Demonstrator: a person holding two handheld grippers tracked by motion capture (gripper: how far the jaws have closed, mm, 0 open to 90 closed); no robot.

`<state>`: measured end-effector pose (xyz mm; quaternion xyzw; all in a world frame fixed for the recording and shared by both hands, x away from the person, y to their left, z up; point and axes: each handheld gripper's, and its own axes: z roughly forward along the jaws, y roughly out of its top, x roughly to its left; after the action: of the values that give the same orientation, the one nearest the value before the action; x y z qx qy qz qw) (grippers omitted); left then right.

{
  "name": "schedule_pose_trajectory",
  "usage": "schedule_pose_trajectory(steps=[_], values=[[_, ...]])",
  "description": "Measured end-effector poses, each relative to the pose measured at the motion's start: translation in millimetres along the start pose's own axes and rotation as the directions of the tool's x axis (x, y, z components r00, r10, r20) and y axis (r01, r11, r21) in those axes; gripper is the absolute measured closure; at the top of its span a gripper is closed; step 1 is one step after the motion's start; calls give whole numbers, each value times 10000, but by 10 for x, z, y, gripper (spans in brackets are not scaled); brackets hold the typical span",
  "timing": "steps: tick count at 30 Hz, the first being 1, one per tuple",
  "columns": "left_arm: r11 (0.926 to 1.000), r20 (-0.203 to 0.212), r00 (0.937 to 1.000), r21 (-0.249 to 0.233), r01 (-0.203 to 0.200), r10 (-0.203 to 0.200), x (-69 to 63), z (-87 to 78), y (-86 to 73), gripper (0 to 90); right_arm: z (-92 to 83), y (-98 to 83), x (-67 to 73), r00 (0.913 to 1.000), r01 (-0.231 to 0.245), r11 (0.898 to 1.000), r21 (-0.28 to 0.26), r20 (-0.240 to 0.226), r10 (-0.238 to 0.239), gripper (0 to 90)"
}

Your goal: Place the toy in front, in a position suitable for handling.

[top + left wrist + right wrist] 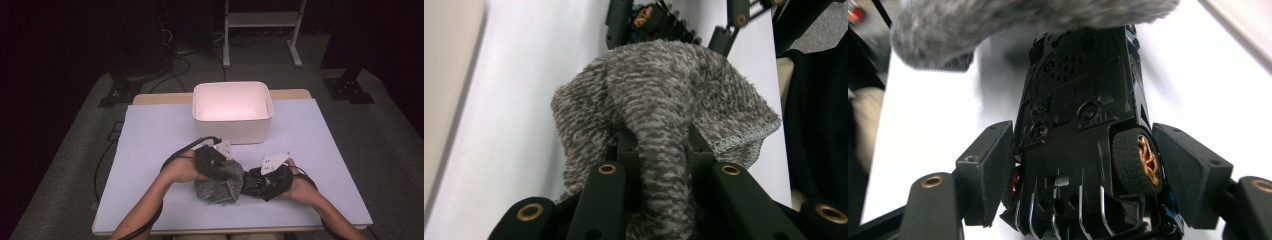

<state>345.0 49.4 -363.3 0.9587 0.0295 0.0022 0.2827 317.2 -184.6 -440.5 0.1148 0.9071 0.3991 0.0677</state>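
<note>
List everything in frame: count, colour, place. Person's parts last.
Cloth: 1, mottled grey, near middle of the table, bunched, pinched at a fold.
Toy car: 1, black with gold-hubbed wheels, underside to the right gripper view, nose under the cloth.
Bin: 1, white, far middle of the table, nothing visible inside.
Table cover: 1, pale lilac sheet over a wooden top.
Frame: 1, white, on the floor behind the table.
Left gripper: 1, black, jaws shut on the cloth.
Right gripper: 1, black, jaws on both sides of the toy car.
Forearms: 2, entering from the bottom edge.
</note>
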Motion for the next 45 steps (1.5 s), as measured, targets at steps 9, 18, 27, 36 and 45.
schedule_pose_trajectory(steps=[9,18,27,36,45], values=[[9998,-375,9993,-155,-83,77,70,-1,101,758,-147,33,138,9984,557,9945,-890,121,-549,508],[9989,527,9983,379,-279,259,26,99,137,759,-86,53,259,9958,909,9954,-314,115,-906,522],[9976,727,9957,347,-594,567,-73,80,118,770,9,-13,234,9980,639,9976,267,15,-639,563],[9965,496,9957,248,-793,780,-90,94,226,774,70,15,47,9961,611,9981,-13,-644,-610,564],[9838,587,9875,965,-1512,1460,-213,389,653,775,87,0,52,9969,471,9985,-279,-625,-488,564]])
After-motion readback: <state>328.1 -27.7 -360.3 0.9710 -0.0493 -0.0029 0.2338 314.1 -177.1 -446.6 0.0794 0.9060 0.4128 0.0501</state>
